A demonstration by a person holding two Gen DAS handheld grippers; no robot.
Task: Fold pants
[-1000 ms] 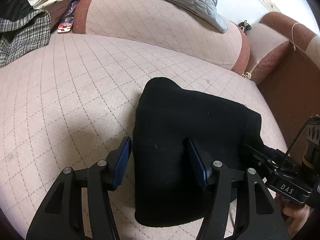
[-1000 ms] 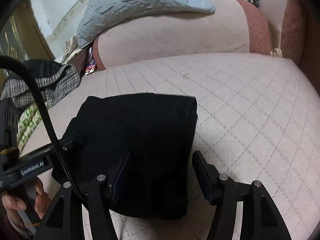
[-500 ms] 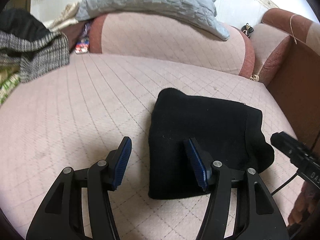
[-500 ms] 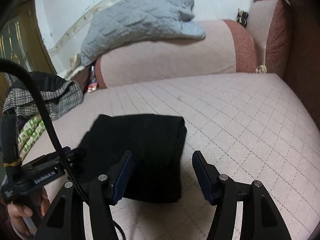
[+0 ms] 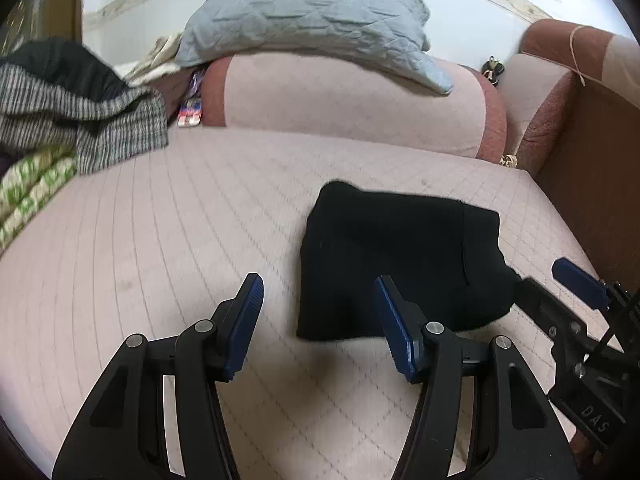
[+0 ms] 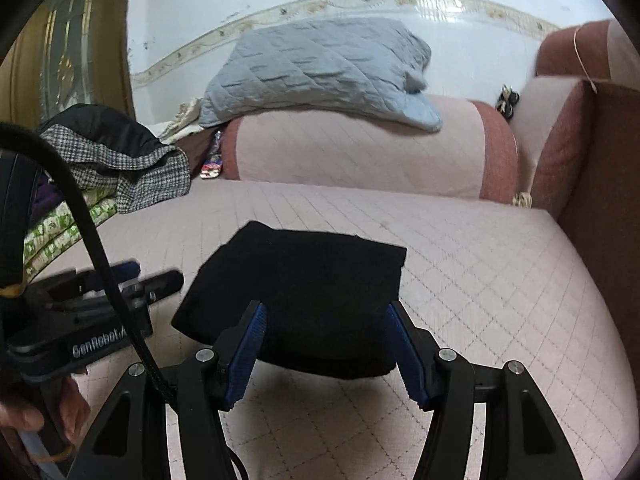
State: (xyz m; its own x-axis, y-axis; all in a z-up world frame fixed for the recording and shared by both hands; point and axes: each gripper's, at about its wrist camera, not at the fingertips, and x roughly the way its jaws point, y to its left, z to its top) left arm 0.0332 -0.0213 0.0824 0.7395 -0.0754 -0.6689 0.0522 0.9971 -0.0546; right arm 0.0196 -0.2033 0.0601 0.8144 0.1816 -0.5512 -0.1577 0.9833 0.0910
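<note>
Black pants (image 5: 400, 264) lie folded into a compact rectangle on the pink quilted sofa seat (image 5: 160, 240). My left gripper (image 5: 318, 284) hovers open just short of their near left corner, with no cloth between its blue pads. In the right wrist view the pants (image 6: 312, 292) lie in front of my right gripper (image 6: 326, 310), whose jaws are opening above the near edge without pressing any cloth. The right gripper's blue fingertips (image 5: 576, 280) show beside the bundle's right side. The left gripper (image 6: 152, 280), held by a hand, sits to the pants' left.
A grey quilted pillow (image 5: 312, 20) rests on the back cushion (image 5: 340, 108). A pile of checked and green clothes (image 5: 72, 112) fills the seat's left end. The brown armrest (image 5: 592, 168) walls off the right. A black cable (image 6: 80, 208) crosses the right wrist view.
Both grippers have pulled back and risen from the folded pants, which now lie farther ahead of the fingers. The left fingers no longer straddle the cloth.
</note>
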